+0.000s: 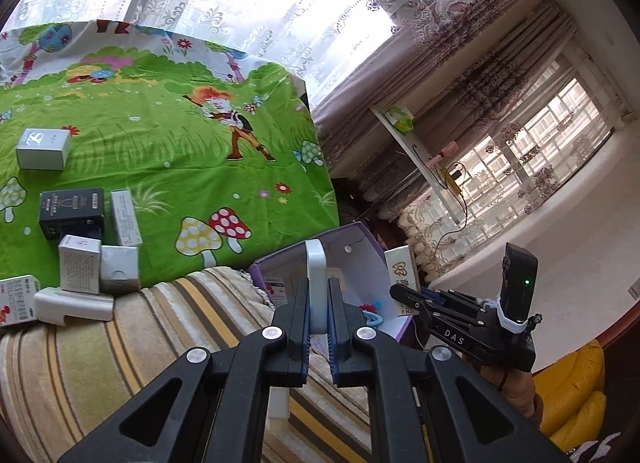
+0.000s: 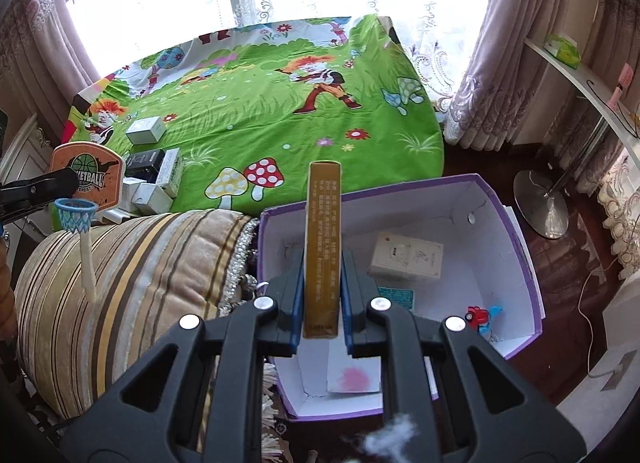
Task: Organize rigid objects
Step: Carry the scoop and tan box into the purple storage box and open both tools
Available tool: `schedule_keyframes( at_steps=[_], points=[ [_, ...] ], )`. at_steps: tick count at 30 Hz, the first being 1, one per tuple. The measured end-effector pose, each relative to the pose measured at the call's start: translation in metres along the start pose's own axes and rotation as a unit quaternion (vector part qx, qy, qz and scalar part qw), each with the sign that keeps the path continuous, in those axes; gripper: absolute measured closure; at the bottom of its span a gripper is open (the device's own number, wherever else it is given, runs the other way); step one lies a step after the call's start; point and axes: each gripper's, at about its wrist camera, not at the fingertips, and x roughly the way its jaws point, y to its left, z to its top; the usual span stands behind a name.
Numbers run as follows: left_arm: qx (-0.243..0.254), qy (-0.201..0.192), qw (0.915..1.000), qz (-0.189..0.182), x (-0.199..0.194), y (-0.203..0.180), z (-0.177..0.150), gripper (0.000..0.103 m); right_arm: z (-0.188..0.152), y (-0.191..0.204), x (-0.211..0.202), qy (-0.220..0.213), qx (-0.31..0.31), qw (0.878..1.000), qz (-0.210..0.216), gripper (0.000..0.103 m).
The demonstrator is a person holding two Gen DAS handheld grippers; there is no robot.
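Observation:
My left gripper (image 1: 318,295) is shut on a toy basketball hoop, seen edge-on as a white board (image 1: 316,283); in the right wrist view the orange backboard (image 2: 88,179) with its blue net shows at far left. My right gripper (image 2: 322,263) is shut on a tall gold box (image 2: 323,247), held upright over the purple bin (image 2: 516,223). The bin holds a cream box (image 2: 406,257), a teal packet and a small red toy car (image 2: 476,315). Several small boxes (image 1: 80,223) lie on the green cartoon sheet (image 1: 180,151).
A striped cushion (image 2: 132,287) lies between the sheet and the bin. A white shelf (image 2: 580,75) and a metal stand base (image 2: 540,199) are on the right, on the dark floor. Lace curtains hang behind the bed.

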Motion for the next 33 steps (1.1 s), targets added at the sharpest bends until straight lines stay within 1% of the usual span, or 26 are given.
schedule_keyframes(
  at_steps=[3,9,12,13,14,15,16,17,20,24,26,28,30,31,32,33],
  points=[
    [0.001,0.016,0.9996,-0.024,0.015,-0.011,-0.002,0.096,-0.004,-0.015,-0.008,-0.007,0.016,1.000,-0.007,0.084],
    [0.020,0.042,0.9982,-0.036,0.044,-0.032,-0.010,0.096,-0.009,-0.039,-0.018,-0.013,0.041,0.999,-0.017,0.084],
    [0.019,0.060,0.9972,-0.040,0.055,-0.036,-0.014,0.091,-0.009,-0.047,-0.021,-0.013,0.049,0.998,-0.020,0.083],
    [0.019,0.063,0.9970,-0.040,0.057,-0.037,-0.015,0.087,-0.010,-0.049,-0.021,-0.013,0.052,0.998,-0.021,0.083],
    [0.020,0.065,0.9969,-0.040,0.058,-0.037,-0.016,0.080,-0.010,-0.051,-0.021,-0.012,0.054,0.998,-0.022,0.080],
    [0.020,0.066,0.9969,-0.038,0.059,-0.036,-0.017,0.075,-0.010,-0.053,-0.021,-0.011,0.057,0.998,-0.023,0.077],
    [0.019,0.066,0.9969,-0.038,0.058,-0.035,-0.017,0.067,-0.010,-0.054,-0.021,-0.010,0.059,0.998,-0.024,0.071],
    [0.017,0.064,0.9970,-0.039,0.058,-0.033,-0.017,0.062,-0.010,-0.055,-0.020,-0.009,0.060,0.998,-0.025,0.064],
    [0.016,0.059,0.9976,-0.033,0.054,-0.030,-0.018,0.060,-0.010,-0.056,-0.022,-0.013,0.061,0.998,-0.028,0.052],
    [0.015,0.051,0.9983,-0.024,0.048,-0.025,-0.017,0.060,-0.008,-0.061,-0.025,-0.017,0.061,0.997,-0.040,0.044],
    [0.015,0.048,0.9986,-0.019,0.046,-0.022,-0.019,0.060,-0.009,-0.067,-0.023,-0.014,0.064,0.997,-0.049,0.038],
    [0.014,0.046,0.9988,-0.014,0.044,-0.018,-0.020,0.060,-0.012,-0.078,-0.015,-0.002,0.071,0.996,-0.061,0.036],
    [0.010,0.042,0.9990,-0.007,0.041,-0.012,-0.021,0.060,-0.019,-0.095,0.002,0.027,0.093,0.993,-0.068,0.036],
    [0.006,0.041,0.9991,-0.006,0.040,-0.009,-0.021,0.060,-0.025,-0.106,0.011,0.043,0.116,0.991,-0.059,0.036],
    [0.000,0.040,0.9992,-0.005,0.039,-0.005,-0.021,0.060,-0.031,-0.119,0.022,0.059,0.148,0.987,-0.035,0.036],
    [-0.005,0.040,0.9992,-0.004,0.039,-0.002,-0.021,0.060,-0.038,-0.132,0.032,0.070,0.182,0.981,0.005,0.036]
  ],
)
